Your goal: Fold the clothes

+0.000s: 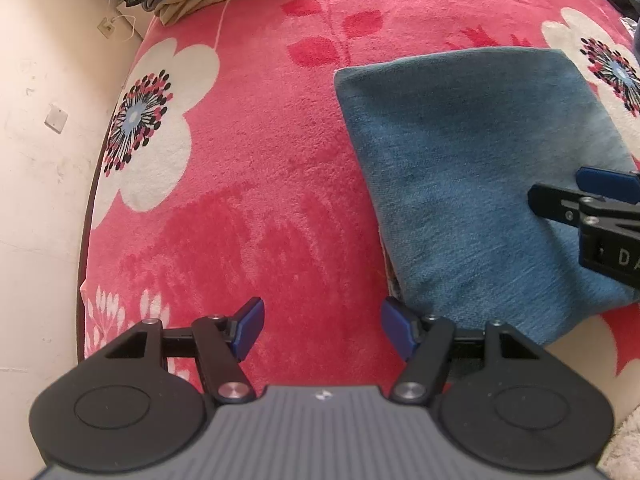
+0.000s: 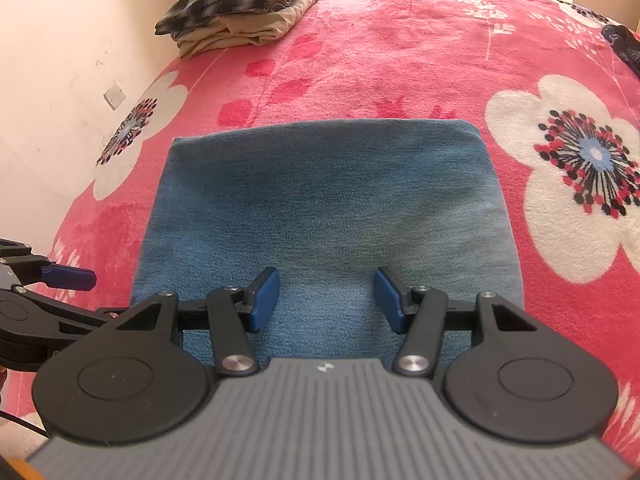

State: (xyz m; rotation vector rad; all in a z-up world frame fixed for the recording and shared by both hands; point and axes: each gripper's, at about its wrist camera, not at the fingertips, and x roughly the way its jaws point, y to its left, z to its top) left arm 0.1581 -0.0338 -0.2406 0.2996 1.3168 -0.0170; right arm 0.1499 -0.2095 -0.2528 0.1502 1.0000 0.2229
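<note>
The right gripper (image 2: pixel 326 300) hangs over the near end of a folded blue denim garment (image 2: pixel 328 200), its blue-padded fingers (image 2: pixel 266 298) spread roughly halfway apart with cloth showing in the gap but nothing pinched between them. Whether the pads rest on the denim cannot be told. The garment lies as a neat rectangle on a pink fleece blanket (image 2: pixel 400 52) printed with large white flowers, stretching forward from the fingertips to a straight far fold.

The left gripper (image 1: pixel 322 332) is poised over bare blanket just left of the garment, its jaws standing a little wider than halfway and gripping nothing. Its right finger (image 1: pixel 396 330) sits just beside the denim's near left corner, where layered edges of the fold show; contact cannot be judged. In the left wrist view the denim (image 1: pixel 480 168) runs forward and to the right of the fingers, and the tip of the right gripper (image 1: pixel 560 196) reaches in over its right side.

Well ahead of both pairs of fingers, at the far left of the blanket against a pale wall (image 2: pixel 60 60), a stack of folded clothes (image 2: pixel 244 12) rests, a dark plaid piece on top of beige. A dark garment (image 2: pixel 624 46) lies at the far right edge
</note>
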